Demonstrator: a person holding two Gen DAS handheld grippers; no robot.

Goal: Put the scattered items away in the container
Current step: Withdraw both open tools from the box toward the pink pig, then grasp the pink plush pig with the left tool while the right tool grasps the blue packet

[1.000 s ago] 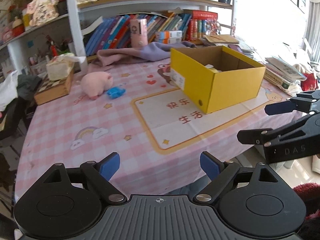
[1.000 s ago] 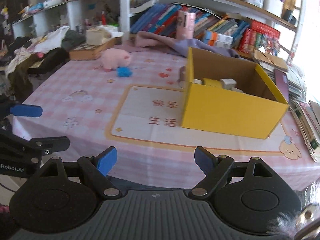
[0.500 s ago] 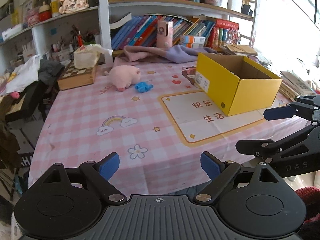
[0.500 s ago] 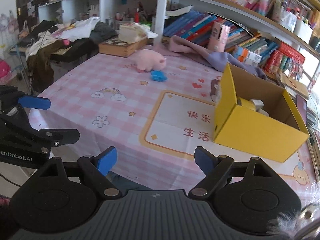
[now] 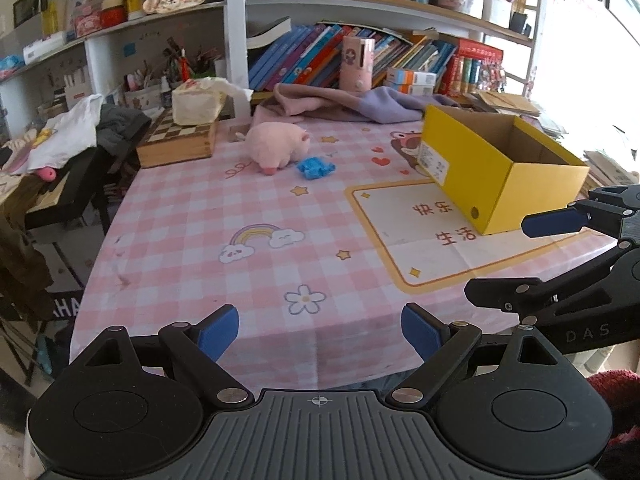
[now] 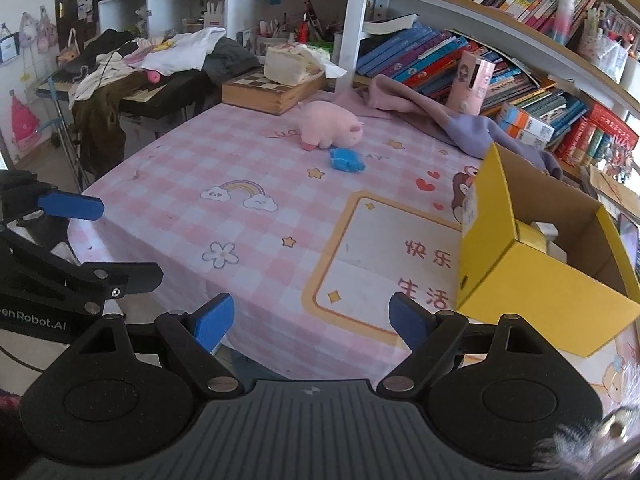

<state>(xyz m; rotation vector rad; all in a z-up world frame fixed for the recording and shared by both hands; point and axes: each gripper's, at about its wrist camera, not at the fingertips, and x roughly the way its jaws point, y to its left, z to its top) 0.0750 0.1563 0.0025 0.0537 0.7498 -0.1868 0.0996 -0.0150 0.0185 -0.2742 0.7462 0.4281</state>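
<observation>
left wrist: pink plush pig (image 5: 278,147) touching small blue toy (image 5: 315,167).

Crowded bookshelves (image 5: 360,8) — bright window (image 5: 600,80)

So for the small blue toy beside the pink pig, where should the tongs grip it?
Probably across the blue toy's short middle, coming from above: it lies low and flat, and the pink pig sits very close on its far-left side, so a side approach looks crowded.
</observation>
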